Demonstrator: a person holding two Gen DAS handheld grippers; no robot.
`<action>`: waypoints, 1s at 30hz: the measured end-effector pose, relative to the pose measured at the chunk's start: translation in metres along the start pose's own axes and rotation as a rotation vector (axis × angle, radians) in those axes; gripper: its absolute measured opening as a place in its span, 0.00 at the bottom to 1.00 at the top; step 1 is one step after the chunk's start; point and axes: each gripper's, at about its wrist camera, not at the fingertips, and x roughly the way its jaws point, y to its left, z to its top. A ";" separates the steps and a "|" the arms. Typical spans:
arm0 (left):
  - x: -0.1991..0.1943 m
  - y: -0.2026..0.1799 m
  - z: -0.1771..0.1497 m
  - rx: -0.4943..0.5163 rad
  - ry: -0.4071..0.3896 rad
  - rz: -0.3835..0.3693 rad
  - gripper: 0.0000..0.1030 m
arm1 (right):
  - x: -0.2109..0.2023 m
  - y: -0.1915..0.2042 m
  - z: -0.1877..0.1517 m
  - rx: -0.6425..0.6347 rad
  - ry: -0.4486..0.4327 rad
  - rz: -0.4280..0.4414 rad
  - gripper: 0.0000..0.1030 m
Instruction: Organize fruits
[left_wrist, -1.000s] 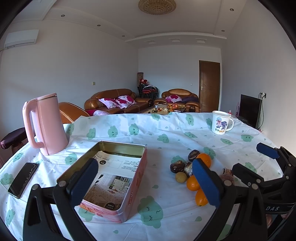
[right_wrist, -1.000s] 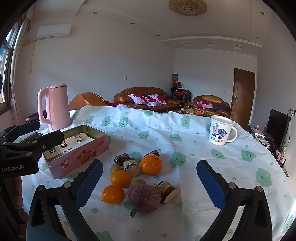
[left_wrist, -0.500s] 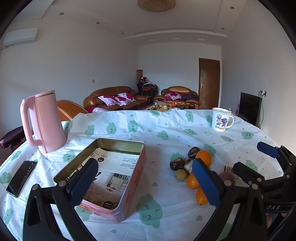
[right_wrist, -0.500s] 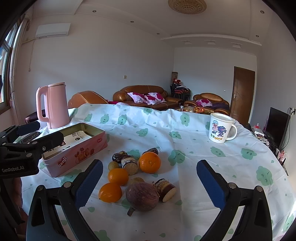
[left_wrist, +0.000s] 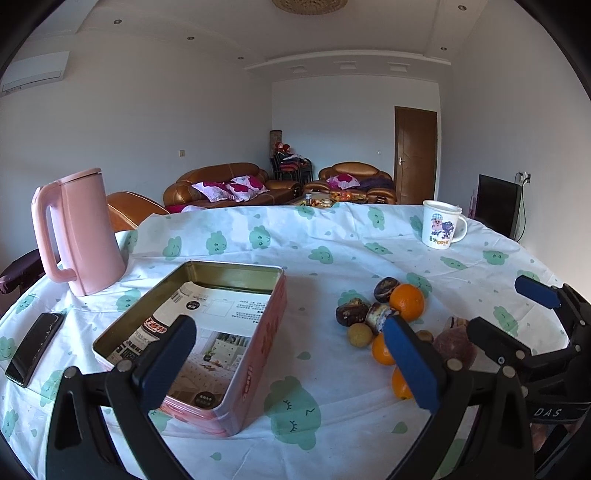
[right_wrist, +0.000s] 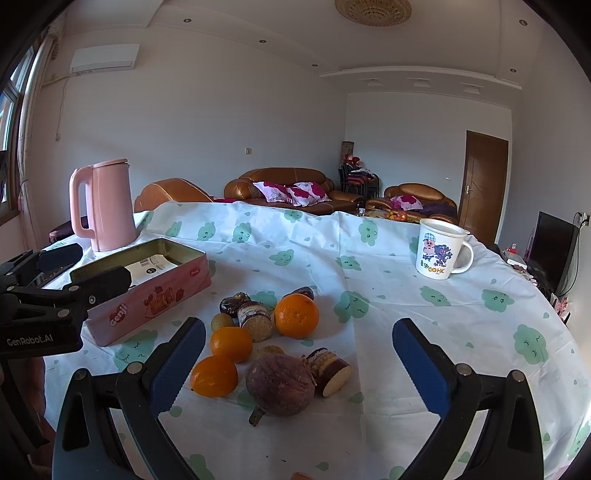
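Three oranges (right_wrist: 295, 315) sit clustered with a purple fruit (right_wrist: 281, 384) and what may be small cakes (right_wrist: 255, 319) on the cloud-print tablecloth (right_wrist: 424, 321), just right of an open pink tin (right_wrist: 147, 291) (paper-lined). Both the left gripper (left_wrist: 291, 360) and right gripper (right_wrist: 299, 358) hover empty, jaws spread wide. A pink kettle (right_wrist: 105, 205) and cartoon mug (right_wrist: 439, 249) stand beyond.

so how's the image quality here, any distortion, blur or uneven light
Left wrist view: strong fisheye, black corners, table edge bowed; sharp, bluish. Right wrist view: same warping, window light from the left, oranges crisp with soft shadows; no motion blur in either.
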 end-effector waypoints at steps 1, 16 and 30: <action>0.003 -0.002 -0.003 0.004 0.012 -0.011 1.00 | 0.001 0.000 -0.003 -0.007 0.007 -0.002 0.99; 0.021 -0.017 -0.018 0.012 0.092 -0.128 0.90 | 0.034 0.006 -0.031 -0.057 0.185 0.094 0.51; 0.040 -0.061 -0.022 0.073 0.218 -0.287 0.65 | 0.007 -0.023 -0.021 0.033 0.058 0.040 0.51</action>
